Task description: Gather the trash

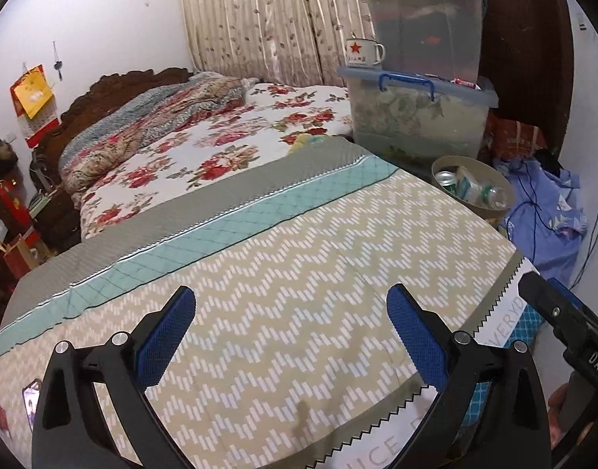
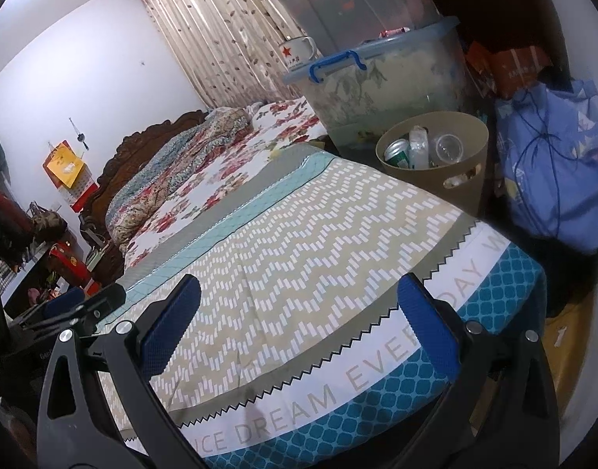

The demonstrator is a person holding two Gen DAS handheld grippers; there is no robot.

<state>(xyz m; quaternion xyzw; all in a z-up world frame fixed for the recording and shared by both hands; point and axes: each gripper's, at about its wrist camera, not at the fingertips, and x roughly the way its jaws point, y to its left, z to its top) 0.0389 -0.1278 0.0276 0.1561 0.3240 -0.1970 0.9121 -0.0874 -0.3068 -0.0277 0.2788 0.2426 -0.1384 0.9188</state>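
Beige plastic bin (image 2: 455, 174) stands at the far right corner of the zigzag-patterned bedspread (image 2: 299, 242), below stacked storage tubs (image 2: 377, 86). It holds a green can (image 2: 396, 152), a clear bottle (image 2: 419, 146) and a clear cup (image 2: 449, 148). Left gripper (image 1: 291, 336) and right gripper (image 2: 299, 324) hover over the spread, both jaws wide, nothing between them.

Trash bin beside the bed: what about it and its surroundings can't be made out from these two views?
- Trash bin: its lower contents are hidden by its own wall in both views; the bed cover hides its base.
- Left wrist view: the bin's items are blurred, so only a green can reads clearly.
- Upper storage box: top cut off by the picture edge; cloudy walls obscure its contents.
- Enamel mug: lettering too small.
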